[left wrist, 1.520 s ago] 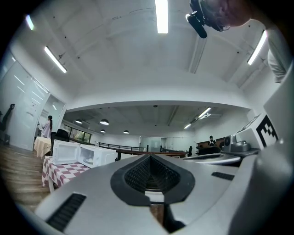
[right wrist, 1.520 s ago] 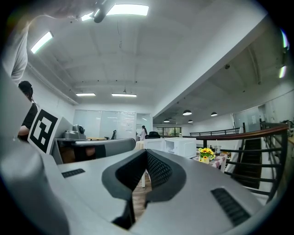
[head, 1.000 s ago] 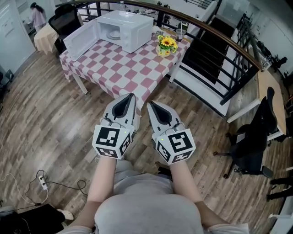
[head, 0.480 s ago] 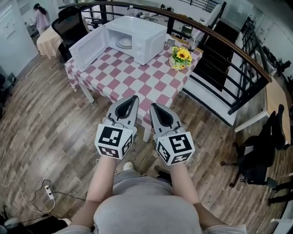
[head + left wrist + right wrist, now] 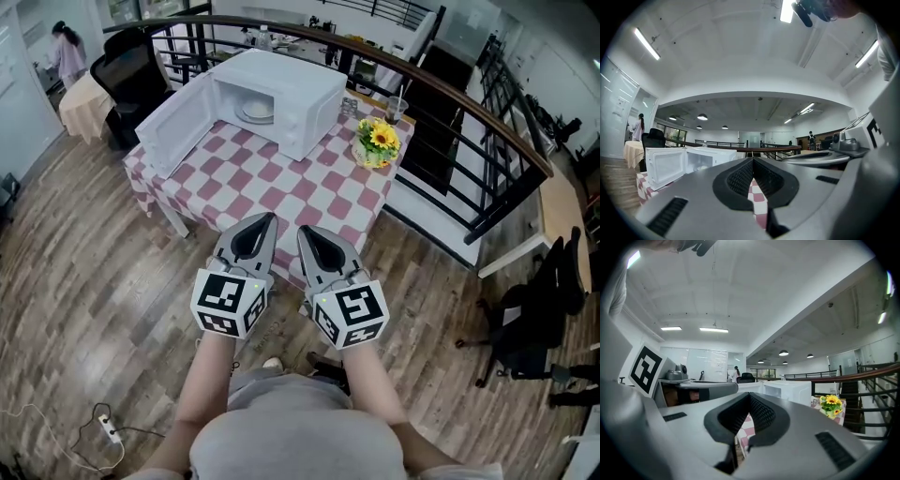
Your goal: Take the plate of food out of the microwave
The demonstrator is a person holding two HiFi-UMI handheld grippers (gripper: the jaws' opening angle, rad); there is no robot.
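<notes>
A white microwave [image 5: 281, 98] stands on the far part of a red-and-white checked table [image 5: 272, 192], its door [image 5: 173, 127] swung open to the left. Inside it lies a white plate [image 5: 257, 111]; the food on it is too small to make out. The microwave [image 5: 701, 159] also shows in the left gripper view. My left gripper [image 5: 264, 219] and right gripper [image 5: 305, 231] are side by side above the floor, short of the table's near edge. Both are shut and hold nothing.
A pot of sunflowers [image 5: 377, 142] and a drink cup [image 5: 398, 109] stand at the table's right end. A dark curved railing [image 5: 450, 103] runs behind the table. Black office chairs stand at the far left [image 5: 127, 66] and at the right [image 5: 525, 323]. A person [image 5: 67, 52] stands at the far left.
The view has moved closer to the table, and the microwave looks larger. Both grippers stay shut and side by side, a little nearer the table edge.
</notes>
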